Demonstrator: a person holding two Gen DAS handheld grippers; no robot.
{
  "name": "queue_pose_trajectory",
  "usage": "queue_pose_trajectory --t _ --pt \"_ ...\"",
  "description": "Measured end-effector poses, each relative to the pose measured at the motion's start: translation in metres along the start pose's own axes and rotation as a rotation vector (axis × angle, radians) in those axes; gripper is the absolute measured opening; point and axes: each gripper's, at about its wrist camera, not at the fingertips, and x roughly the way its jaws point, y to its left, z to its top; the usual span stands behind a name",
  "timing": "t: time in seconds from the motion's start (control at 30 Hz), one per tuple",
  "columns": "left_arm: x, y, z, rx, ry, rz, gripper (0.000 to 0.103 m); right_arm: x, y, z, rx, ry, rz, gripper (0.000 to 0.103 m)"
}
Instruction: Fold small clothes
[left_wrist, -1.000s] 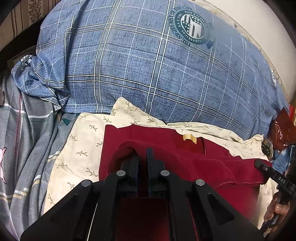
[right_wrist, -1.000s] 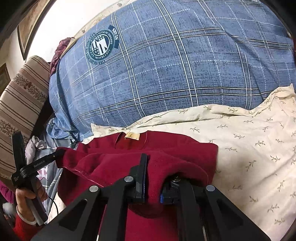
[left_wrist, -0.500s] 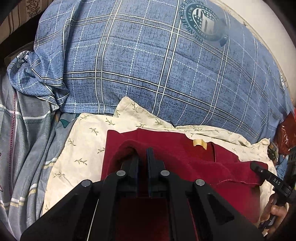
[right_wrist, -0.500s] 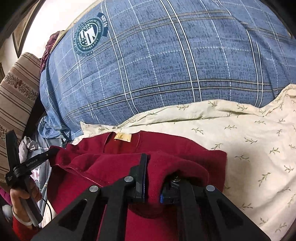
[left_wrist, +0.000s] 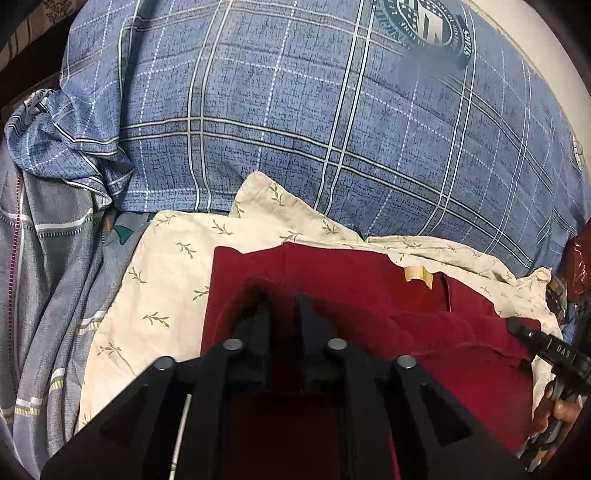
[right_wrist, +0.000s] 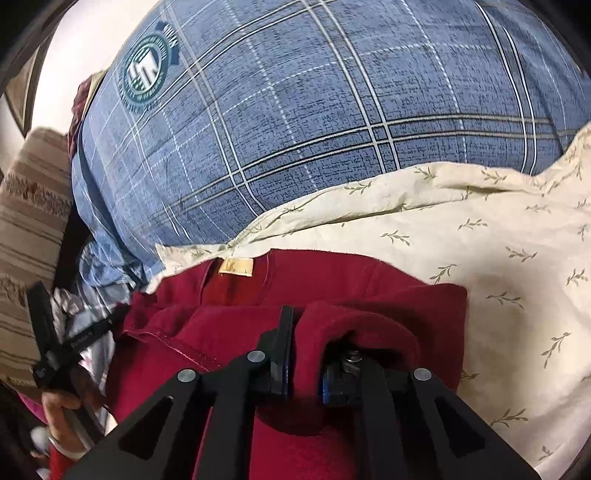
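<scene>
A dark red fleece garment (left_wrist: 351, 273) with a beige neck tag (left_wrist: 417, 274) lies on a cream leaf-print cloth (left_wrist: 177, 266). My left gripper (left_wrist: 284, 302) is at the garment's left side. Its jaws are opening, and a fold of the fleece still drapes over the left finger. In the right wrist view the garment (right_wrist: 332, 284) and its tag (right_wrist: 236, 266) show again. My right gripper (right_wrist: 308, 332) pinches a thick fold at the garment's right side. Its jaws are just starting to open, but the pads still press on the fleece, which hides the right fingertip.
A big blue plaid pillow (left_wrist: 295, 110) rises right behind the cream cloth (right_wrist: 480, 258). Grey striped bedding (left_wrist: 48, 277) lies to the left and a brown striped cushion (right_wrist: 33, 221) stands far left. A person's hand (right_wrist: 62, 410) holds the other gripper's handle.
Both grippers have moved forward and down with the folded edge, so the garment and the pillow look closer. The left jaws have parted a little.
</scene>
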Motion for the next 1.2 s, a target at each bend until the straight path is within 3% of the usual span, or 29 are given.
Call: queue_pose_trajectory --t 0.03,0.1,0.17,0.23,0.37,0.43,0.47,0.57,0.67,0.8,0.9,0.93,1.0,1.1,1.2 --pt "0.0 0.0 0.001 -0.001 0.005 -0.009 0.032 -0.001 -0.002 0.002 0.016 -0.002 0.013 0.013" --pt "-0.006 0.002 0.004 -0.011 -0.003 -0.051 0.073 -0.008 -0.004 0.005 0.036 -0.02 0.04 0.015" --pt "-0.022 0.008 0.008 -0.039 -0.083 -0.026 0.084 -0.017 -0.002 0.008 0.038 -0.048 0.054 0.02" --pt "-0.034 0.015 0.012 -0.058 -0.134 -0.014 0.084 -0.025 -0.003 0.011 0.049 -0.07 0.08 0.037" --pt "-0.038 0.025 0.015 -0.086 -0.127 -0.007 0.084 -0.035 -0.011 0.014 0.123 -0.088 0.107 0.042" --pt "-0.035 0.026 0.014 -0.09 -0.113 0.005 0.084 -0.048 -0.012 0.014 0.123 -0.15 0.035 0.069" --pt "-0.034 0.025 0.014 -0.09 -0.108 0.003 0.084 -0.055 -0.012 0.014 0.121 -0.182 0.011 0.071" --pt "-0.03 0.022 0.01 -0.075 -0.087 0.002 0.084 -0.068 -0.011 0.017 0.097 -0.226 0.021 0.071" --pt "-0.02 0.014 0.004 -0.033 -0.063 0.027 0.084 -0.053 0.01 0.013 -0.018 -0.169 -0.009 0.068" --pt "0.013 0.013 -0.007 0.025 0.059 0.104 0.084 -0.009 0.022 0.006 -0.111 -0.089 -0.101 0.054" --pt "0.023 0.023 -0.009 -0.013 0.074 0.086 0.088 0.017 0.001 0.004 -0.079 -0.024 -0.173 0.056" --pt "0.024 0.026 -0.008 -0.026 0.077 0.081 0.089 0.021 -0.008 0.003 -0.034 0.0 -0.148 0.057" --pt "0.02 0.03 -0.007 -0.046 0.072 0.08 0.088 0.013 -0.007 0.005 -0.024 -0.027 -0.144 0.057" --pt "0.006 0.031 -0.006 -0.052 0.044 0.098 0.088 -0.007 0.02 0.002 -0.116 -0.065 -0.204 0.062" --pt "-0.013 0.029 -0.007 -0.044 0.013 0.072 0.088 -0.027 0.055 -0.01 -0.185 -0.086 -0.098 0.066"
